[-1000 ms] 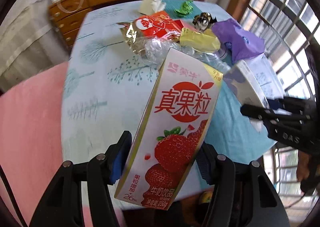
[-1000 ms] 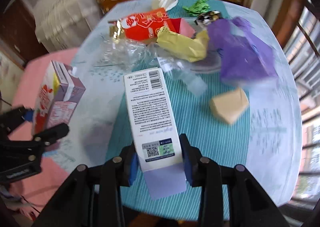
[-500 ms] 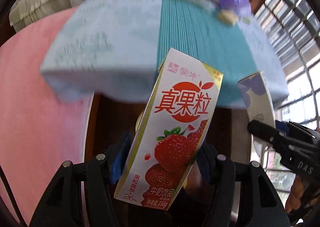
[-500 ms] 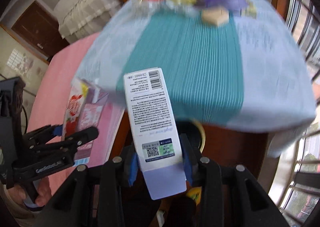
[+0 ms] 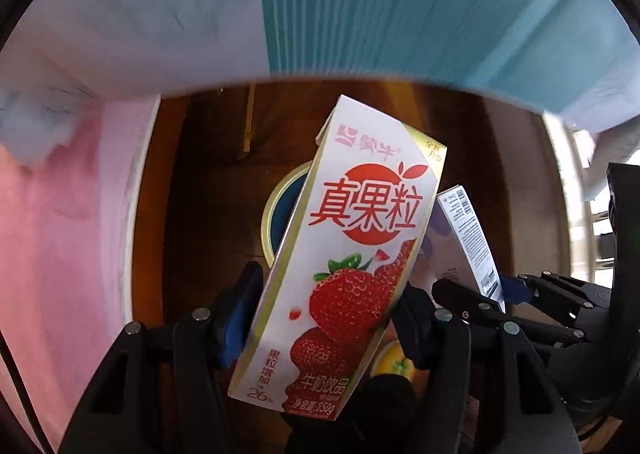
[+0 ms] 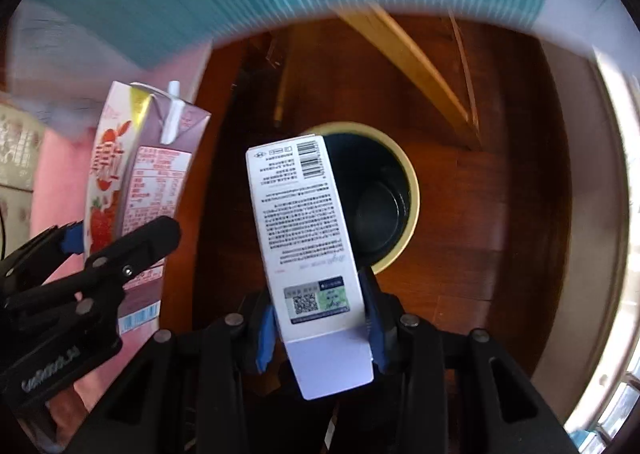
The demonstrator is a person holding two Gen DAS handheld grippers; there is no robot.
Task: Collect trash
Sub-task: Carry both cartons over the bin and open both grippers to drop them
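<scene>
Strawberry milk carton (image 5: 340, 266) clamped between left gripper (image 5: 324, 318) jaws; white box (image 6: 304, 230) pinched between narrower right gripper (image 6: 320, 318) jaws. Beyond both jaws, yellow-rimmed bin (image 6: 412, 190), dark inside, on wooden floor (image 6: 500, 174). Above, blurred desk cloth (image 5: 360, 14) edge; pink surface (image 5: 52, 234) leftward, indistinct.

Blurred teal-and-pale-blue striped cloth (image 5: 400, 6) hanging over the bench edge, upper field; dark reddish-brown wooden floor (image 6: 500, 194) beneath; pink fabric surface (image 5: 60, 234) at left; pale yellow wooden slat (image 6: 412, 50) running diagonally under the bench; bright window frame (image 6: 612, 214) at right.
</scene>
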